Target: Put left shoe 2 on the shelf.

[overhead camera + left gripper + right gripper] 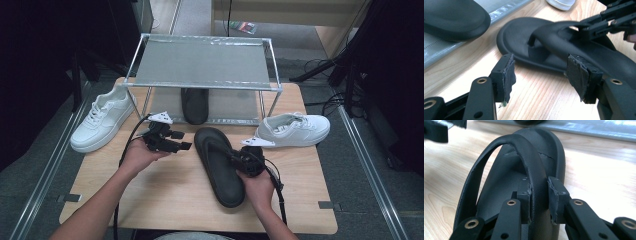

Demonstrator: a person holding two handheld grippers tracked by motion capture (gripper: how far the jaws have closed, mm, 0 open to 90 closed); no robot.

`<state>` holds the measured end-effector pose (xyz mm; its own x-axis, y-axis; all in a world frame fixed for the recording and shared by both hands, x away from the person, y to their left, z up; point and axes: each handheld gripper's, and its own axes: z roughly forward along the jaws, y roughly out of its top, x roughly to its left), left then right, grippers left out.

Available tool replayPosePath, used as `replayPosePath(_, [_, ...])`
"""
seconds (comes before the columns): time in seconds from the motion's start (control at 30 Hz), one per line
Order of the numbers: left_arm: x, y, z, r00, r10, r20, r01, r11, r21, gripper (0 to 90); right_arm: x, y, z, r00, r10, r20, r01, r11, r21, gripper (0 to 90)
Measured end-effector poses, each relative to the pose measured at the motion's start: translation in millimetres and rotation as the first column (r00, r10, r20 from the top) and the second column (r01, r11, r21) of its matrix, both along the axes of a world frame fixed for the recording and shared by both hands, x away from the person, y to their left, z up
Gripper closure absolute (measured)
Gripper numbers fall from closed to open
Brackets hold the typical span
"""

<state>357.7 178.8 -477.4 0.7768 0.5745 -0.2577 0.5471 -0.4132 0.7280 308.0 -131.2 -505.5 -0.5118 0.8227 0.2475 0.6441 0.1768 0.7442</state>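
A black flip-flop [216, 172] lies on the wooden table [160, 200], toe end toward the rack. My right gripper [234, 156] comes at it from the right and is shut on its strap [534, 165], which runs upright between the two pads [524, 195]. The right gripper [539, 197] holds the strap near its right-hand root. My left gripper [181, 140] hovers just left of the flip-flop's toe end, open, nothing between its pads [507, 75]. In the left gripper view my left gripper [544, 77] faces the flip-flop [519, 32], and the right gripper [604, 22] shows on the strap.
A second black flip-flop [194, 105] sits on the lower shelf of a metal two-tier rack [200, 62] at the back of the table. A white sneaker [102, 120] lies at the left edge, another [295, 129] to the right of the rack.
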Motion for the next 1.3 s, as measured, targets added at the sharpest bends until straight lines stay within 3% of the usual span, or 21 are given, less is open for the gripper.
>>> replayPosePath(0.43, [-1.5, -0.9, -0.7, 0.9999, -0.007, -0.012, 0.007, 0.9999, -0.011, 40.1, 12.4, -15.0, 16.0, 0.9974, -0.061, 0.038, 0.062, 0.998, -0.01, 74.6])
replayPosePath(0.7, [-3.5, -3.3, -1.9, 0.9996, -0.025, -0.014, 0.025, 0.9997, 0.001, 40.0, 45.6, -21.9, 23.0, 0.9911, -0.131, 0.022, 0.131, 0.991, 0.005, 74.6])
replayPosePath(0.73, [-3.5, -3.0, -1.8, 0.9995, -0.027, -0.015, 0.027, 0.9996, -0.004, 40.1, 55.1, -20.4, 24.9, 0.9892, -0.145, 0.025, 0.145, 0.989, -0.008, 74.5])
replayPosePath(0.97, [-3.4, -3.6, -2.2, 0.9993, -0.031, -0.019, 0.031, 0.9995, -0.003, 40.0, 81.7, -11.2, 29.0, 0.9838, -0.174, 0.041, 0.176, 0.983, -0.043, 74.5])
replayPosePath(1.1, [-5.2, -5.4, -1.2, 0.9988, -0.044, -0.024, 0.043, 0.9989, -0.018, 40.0, 103.0, -0.5, 19.0, 0.9757, -0.219, -0.009, 0.218, 0.975, -0.04, 74.2])
replayPosePath(1.2, [-7.1, -7.0, -0.2, 0.9983, -0.056, -0.016, 0.056, 0.9983, -0.012, 40.0, 111.2, 7.5, 15.0, 0.9739, -0.227, -0.006, 0.226, 0.972, -0.059, 74.2])
replayPosePath(1.3, [-7.6, -8.3, -0.5, 0.9979, -0.063, -0.016, 0.063, 0.998, -0.005, 40.1, 117.5, 13.2, 13.4, 0.9707, -0.24, -0.009, 0.24, 0.97, -0.047, 73.8])
